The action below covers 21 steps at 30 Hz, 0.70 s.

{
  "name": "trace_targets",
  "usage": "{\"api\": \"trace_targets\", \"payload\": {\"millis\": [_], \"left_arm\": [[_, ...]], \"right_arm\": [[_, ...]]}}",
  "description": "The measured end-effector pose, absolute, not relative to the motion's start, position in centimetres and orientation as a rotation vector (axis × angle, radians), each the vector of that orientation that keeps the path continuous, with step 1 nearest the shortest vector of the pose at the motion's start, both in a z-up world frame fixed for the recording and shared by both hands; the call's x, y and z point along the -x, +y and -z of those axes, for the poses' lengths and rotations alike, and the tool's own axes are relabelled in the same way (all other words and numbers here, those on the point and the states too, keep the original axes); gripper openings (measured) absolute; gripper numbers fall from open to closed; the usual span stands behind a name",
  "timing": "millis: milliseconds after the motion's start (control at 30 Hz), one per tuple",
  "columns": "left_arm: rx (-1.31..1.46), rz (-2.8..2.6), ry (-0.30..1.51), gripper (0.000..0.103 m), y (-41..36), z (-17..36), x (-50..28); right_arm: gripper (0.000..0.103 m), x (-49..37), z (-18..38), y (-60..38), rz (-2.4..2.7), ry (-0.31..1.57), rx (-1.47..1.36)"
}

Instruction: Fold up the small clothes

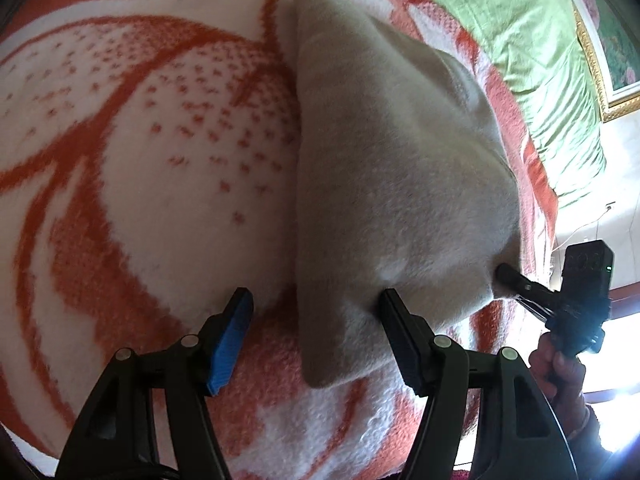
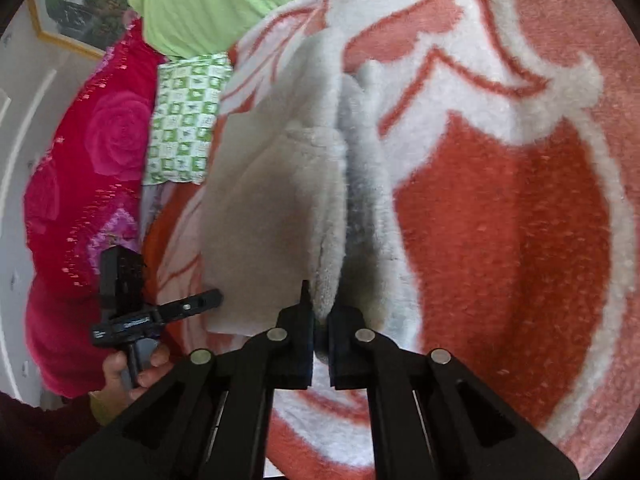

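Your right gripper [image 2: 319, 318] has its fingers clamped on the doubled edge of the cream fleece garment [image 1: 392, 168], while your left gripper [image 1: 316, 324] has its fingers apart, one [image 1: 230, 336] on either side of the near hem without gripping. Close the left on that hem before lifting, so both corners travel together. The plush, thick, limp garment lies on the bed's fuzzy orange-and-white blanket [image 1: 132, 168], near a green sheet [image 1: 536, 64].
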State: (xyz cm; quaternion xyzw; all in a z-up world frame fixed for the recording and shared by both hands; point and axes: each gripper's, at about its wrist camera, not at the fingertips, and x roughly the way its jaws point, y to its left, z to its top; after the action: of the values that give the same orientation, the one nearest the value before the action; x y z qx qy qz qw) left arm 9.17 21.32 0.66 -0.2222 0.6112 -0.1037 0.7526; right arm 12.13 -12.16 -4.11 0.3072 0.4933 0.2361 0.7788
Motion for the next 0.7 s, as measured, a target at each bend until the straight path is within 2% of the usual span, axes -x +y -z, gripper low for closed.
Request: {"api": "trace_targets", "payload": {"millis": [167,267,367,433,500,700], "left_arm": [[0.424,0.227,1.331,0.067,20.6,-0.7,-8.5],[0.420,0.219,1.328,0.067,20.7,-1.0,-8.1],[0.401,0.205,1.320,0.067,20.4,-1.4,-7.9],[0.374,0.195,1.311,0.066,20.1,-1.9,-7.6],[0.342,0.184,1.301,0.066,19.9,-2.3,-7.1],[0.269,0.145,1.261,0.067,19.4,-3.8,-5.4]], "right_arm": [[0.005,-11.8,6.8,-12.6,-0.468,1.123,-0.607],[0.006,-11.6,6.3,-12.3,-0.465,1.102,-0.592],[0.011,-10.9,5.1,-12.1,-0.445,1.064,-0.565],[0.026,-10.3,4.3,-12.4,-0.394,1.051,-0.533],[0.036,-9.6,3.5,-12.5,-0.348,1.028,-0.506],[0.036,-7.6,0.1,-11.6,-0.331,0.877,-0.445]]}}
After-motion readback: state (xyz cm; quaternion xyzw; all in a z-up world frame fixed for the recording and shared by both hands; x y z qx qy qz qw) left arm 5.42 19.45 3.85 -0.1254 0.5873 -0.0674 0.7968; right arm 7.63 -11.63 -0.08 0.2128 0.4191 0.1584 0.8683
